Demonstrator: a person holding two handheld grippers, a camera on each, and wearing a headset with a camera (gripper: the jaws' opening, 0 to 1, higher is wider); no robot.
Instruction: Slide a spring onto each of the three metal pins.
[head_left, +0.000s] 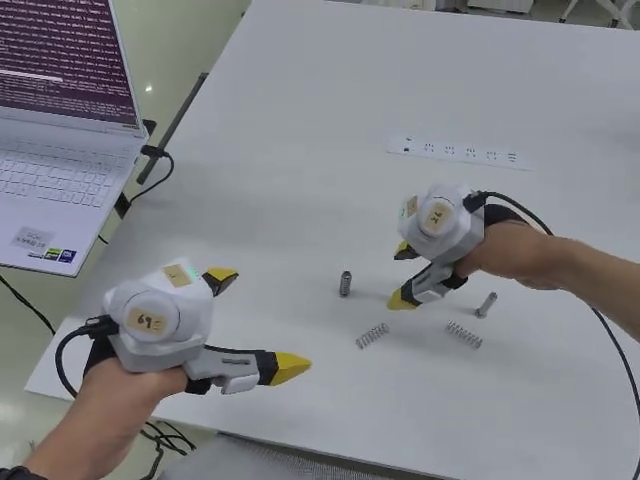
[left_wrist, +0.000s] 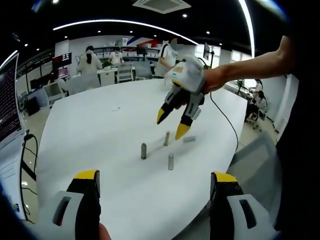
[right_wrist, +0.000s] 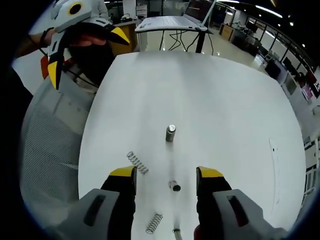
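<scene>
Spring (head_left: 372, 336) lies flat near right claw (head_left: 402, 276), angled down, jaws apart.

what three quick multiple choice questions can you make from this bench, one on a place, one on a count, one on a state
1. Where is the laptop in the head view?
A upper left
B lower right
C between the grippers

2. How many loose springs lie flat on the table?
A none
B two
C five

3. How do the left gripper jaws stand?
A wide open
B shut on a spring
C shut on a pin

Answers:
1 A, it stands open in that corner.
2 B, a second one lies to the right of the first.
3 A, its own view shows a wide gap holding nothing.
</scene>
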